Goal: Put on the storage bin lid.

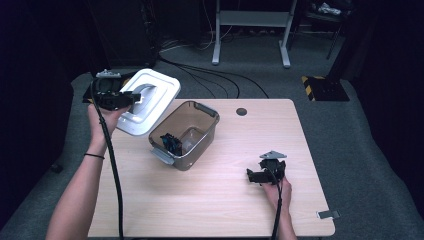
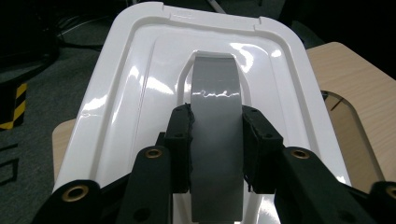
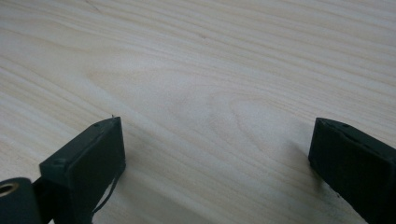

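A white plastic lid [image 1: 150, 100] hangs tilted in the air over the table's far left corner, to the left of a clear grey bin [image 1: 186, 134]. My left gripper [image 1: 131, 98] is shut on the grey handle strip [image 2: 217, 135] in the lid's [image 2: 140, 79] middle, a pad pressing each side of it. The bin stands uncovered on the table with a small dark object [image 1: 170, 144] inside near its front end. My right gripper [image 1: 256, 176] rests low over the wood at the front right, open, with nothing between its fingers [image 3: 93, 154].
The light wooden table [image 1: 220, 200] has a round cable hole [image 1: 241, 111] at the back. A small metal clip [image 1: 328, 214] lies at its front right corner. Cables [image 1: 210, 75] run over the grey carpet behind, near white desk legs [image 1: 250, 30].
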### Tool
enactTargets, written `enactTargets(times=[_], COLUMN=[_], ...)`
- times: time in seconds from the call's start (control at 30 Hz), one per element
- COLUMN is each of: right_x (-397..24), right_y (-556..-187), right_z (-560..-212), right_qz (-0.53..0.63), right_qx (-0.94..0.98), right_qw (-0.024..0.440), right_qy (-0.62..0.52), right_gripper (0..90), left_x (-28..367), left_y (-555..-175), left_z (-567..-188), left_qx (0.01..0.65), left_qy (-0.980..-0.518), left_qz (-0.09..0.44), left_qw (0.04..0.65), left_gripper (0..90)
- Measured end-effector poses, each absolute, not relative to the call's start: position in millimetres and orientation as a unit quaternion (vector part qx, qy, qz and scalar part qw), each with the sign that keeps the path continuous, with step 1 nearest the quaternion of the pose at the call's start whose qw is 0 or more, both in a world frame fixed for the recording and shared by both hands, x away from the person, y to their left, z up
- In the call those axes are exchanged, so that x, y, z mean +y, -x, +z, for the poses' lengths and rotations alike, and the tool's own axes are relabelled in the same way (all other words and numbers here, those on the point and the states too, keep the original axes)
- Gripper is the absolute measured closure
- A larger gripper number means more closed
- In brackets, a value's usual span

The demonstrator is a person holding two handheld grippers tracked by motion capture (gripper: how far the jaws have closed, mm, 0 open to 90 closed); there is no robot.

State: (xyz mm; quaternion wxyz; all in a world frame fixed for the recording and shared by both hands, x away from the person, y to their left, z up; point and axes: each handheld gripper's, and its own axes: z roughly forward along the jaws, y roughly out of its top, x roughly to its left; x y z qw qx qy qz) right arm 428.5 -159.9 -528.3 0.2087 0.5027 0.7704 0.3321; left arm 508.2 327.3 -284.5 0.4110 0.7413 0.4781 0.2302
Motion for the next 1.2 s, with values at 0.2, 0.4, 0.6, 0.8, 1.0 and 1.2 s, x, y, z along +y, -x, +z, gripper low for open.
enactTargets(times=[0.2, 0.4, 0.6, 0.8, 1.0, 1.2], right_x=[-160, -160, -160, -160, -160, -160], right_y=[-428, -428, -428, -428, -428, -428], right_z=[-528, -528, -528, -528, -528, -528], right_qz=[0.332, 0.332, 0.333, 0.333, 0.333, 0.332], right_qx=[0.771, 0.770, 0.769, 0.769, 0.769, 0.770], right_qw=[0.209, 0.208, 0.208, 0.208, 0.209, 0.209], right_qy=[-0.502, -0.503, -0.504, -0.503, -0.504, -0.503], right_gripper=[3.2, 3.1, 3.1, 3.2, 3.2, 3.2], left_x=[312, 297, 275, 255, 240, 227], left_y=[-507, -510, -515, -519, -523, -528], left_z=[-279, -280, -286, -296, -308, -322], left_qx=[0.466, 0.456, 0.446, 0.440, 0.441, 0.444], left_qy=[-0.751, -0.762, -0.778, -0.793, -0.803, -0.812], left_qz=[0.223, 0.206, 0.183, 0.166, 0.150, 0.129], left_qw=[0.411, 0.411, 0.402, 0.388, 0.372, 0.358], left_gripper=[67.0, 66.9, 67.0, 66.9, 66.9, 66.9])
